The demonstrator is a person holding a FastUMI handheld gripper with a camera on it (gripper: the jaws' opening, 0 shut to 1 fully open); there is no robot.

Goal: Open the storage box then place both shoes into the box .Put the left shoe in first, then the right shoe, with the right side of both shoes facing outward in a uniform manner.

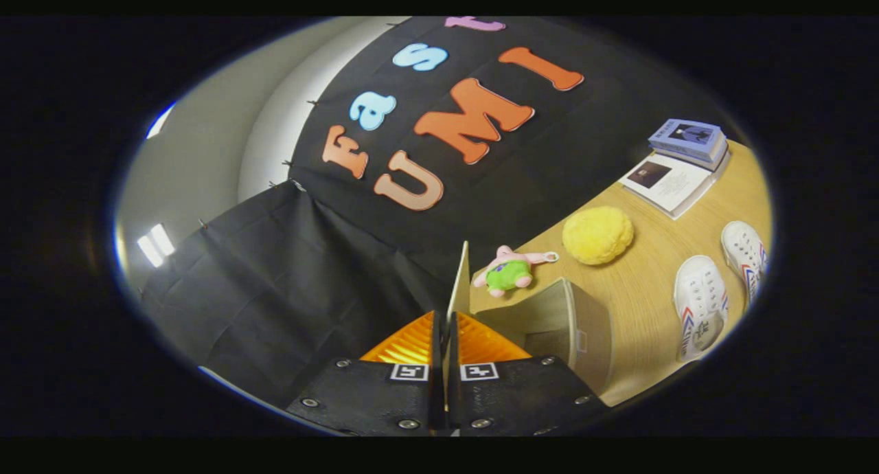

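My gripper (pixel 445 333) is shut on the thin beige lid (pixel 459 281) of the storage box, which stands edge-on between my fingers and rises beyond them. The box (pixel 573 323) lies just past my right finger on the wooden table, its open inside showing. Two white shoes with red and blue stripes lie side by side farther right on the table: one shoe (pixel 699 306) nearer the box, the other shoe (pixel 745 254) beyond it. The whole view is tilted.
A pink and green plush toy (pixel 509 271) lies just beyond the box. A yellow fluffy ball (pixel 597 235) sits past it. A stack of books (pixel 689 142) and an open booklet (pixel 669 182) lie at the far end of the wooden table (pixel 652 281).
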